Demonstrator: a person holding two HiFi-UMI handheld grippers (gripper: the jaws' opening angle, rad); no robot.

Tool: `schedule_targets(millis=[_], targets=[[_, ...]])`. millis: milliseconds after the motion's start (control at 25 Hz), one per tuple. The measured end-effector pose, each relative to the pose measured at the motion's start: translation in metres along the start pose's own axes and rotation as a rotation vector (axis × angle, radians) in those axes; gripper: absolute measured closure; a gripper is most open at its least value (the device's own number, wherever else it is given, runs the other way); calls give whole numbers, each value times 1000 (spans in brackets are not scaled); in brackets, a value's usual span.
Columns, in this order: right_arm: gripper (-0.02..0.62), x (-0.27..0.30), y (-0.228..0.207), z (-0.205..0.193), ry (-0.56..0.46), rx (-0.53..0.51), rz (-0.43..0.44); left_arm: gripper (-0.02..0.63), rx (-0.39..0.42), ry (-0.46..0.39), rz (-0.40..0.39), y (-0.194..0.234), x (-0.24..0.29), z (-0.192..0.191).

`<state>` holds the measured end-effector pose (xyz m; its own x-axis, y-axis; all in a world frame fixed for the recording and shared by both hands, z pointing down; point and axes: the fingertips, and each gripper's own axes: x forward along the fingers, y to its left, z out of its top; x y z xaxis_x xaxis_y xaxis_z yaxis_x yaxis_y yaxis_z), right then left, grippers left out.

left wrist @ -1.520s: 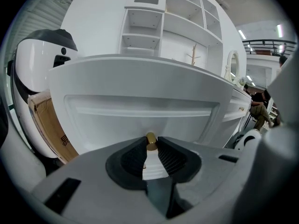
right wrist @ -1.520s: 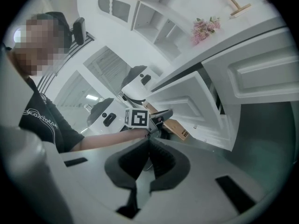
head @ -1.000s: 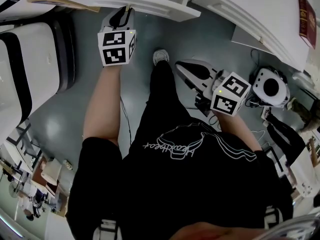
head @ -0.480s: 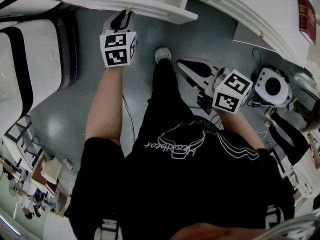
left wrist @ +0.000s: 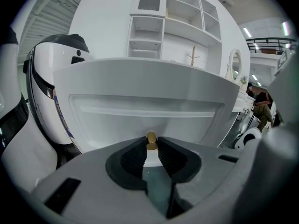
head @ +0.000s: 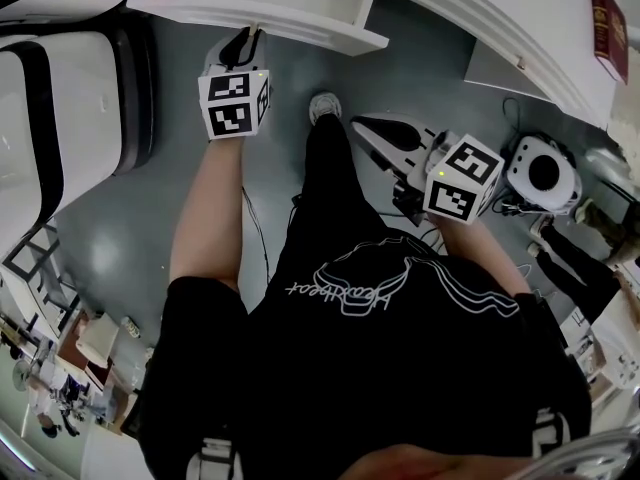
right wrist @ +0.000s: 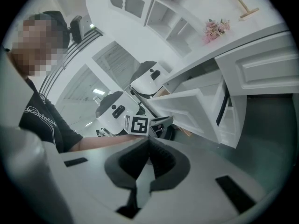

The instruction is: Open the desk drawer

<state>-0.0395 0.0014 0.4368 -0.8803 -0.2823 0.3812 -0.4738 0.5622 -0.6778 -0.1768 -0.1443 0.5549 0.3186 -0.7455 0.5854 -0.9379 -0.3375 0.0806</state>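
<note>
L grip (head: 247, 40): shut tight on knob (left wrist: 151, 138) | drawer (head: 262, 8): top left, right in front of L grip, looks part way out of desk (right wrist: 266, 69) | R grip (head: 366, 128): shut, empty, over floor (head: 420, 78), well apart from drawer | step: pulling drawer out | next: pull straight back, hold knob firm, no twist

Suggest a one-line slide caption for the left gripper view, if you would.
Left gripper closed on the small brass-coloured knob of the white desk drawer.
</note>
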Motion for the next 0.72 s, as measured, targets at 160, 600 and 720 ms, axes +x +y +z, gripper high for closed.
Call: schedule_targets(millis=[160,600,720], targets=[[591,-1,6,-7,1,-1,0,529,-6,-2,5,0,-9,-6],[591,0,12,-20,14,-8,12,529,-3,-10,5,-4,-19,-16],[591,-1,14,-23,17,-11,13,529,8,-10,1,-5,-24,-19]])
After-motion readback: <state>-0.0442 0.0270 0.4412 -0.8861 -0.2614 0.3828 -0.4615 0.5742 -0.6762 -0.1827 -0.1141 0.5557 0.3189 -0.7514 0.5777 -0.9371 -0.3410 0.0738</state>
